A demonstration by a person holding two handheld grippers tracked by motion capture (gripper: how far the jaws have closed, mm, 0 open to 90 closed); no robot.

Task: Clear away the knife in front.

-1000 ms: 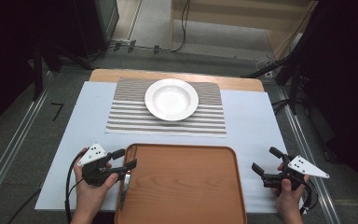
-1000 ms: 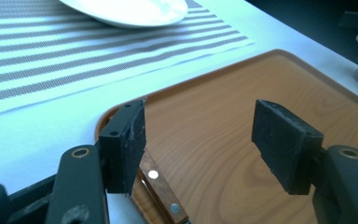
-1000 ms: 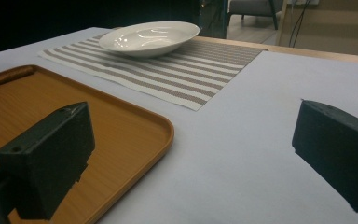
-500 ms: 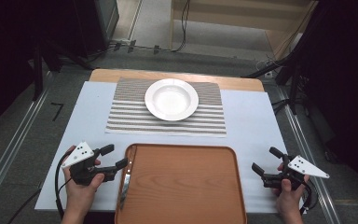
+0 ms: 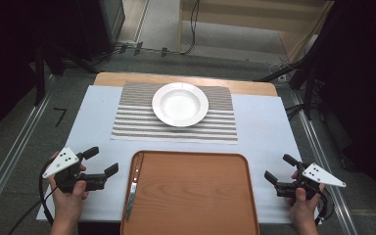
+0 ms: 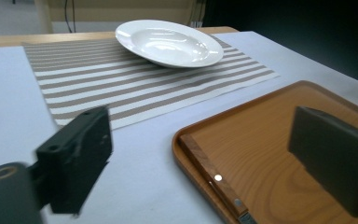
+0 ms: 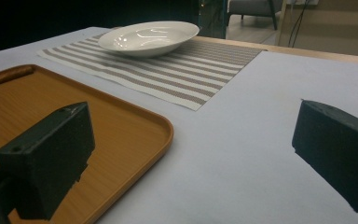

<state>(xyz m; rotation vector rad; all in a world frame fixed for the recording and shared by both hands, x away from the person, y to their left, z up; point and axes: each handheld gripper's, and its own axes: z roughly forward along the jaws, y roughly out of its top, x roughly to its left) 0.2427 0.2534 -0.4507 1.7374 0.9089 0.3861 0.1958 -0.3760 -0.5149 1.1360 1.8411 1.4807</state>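
— On the white table cover, what lies where?
— Wooden orange-brown tray point(image 5: 191, 193) at six o'clock; wood-handled knife point(image 5: 132, 188) along its left wall.
— And the grippers?
— Left gripper point(image 5: 102, 164), jaws just opened wide and empty, sits at nine o'clock of the knife. Right gripper point(image 5: 279, 169) gapes empty.
— Advice?
— Straddle the handle squarely, then close.
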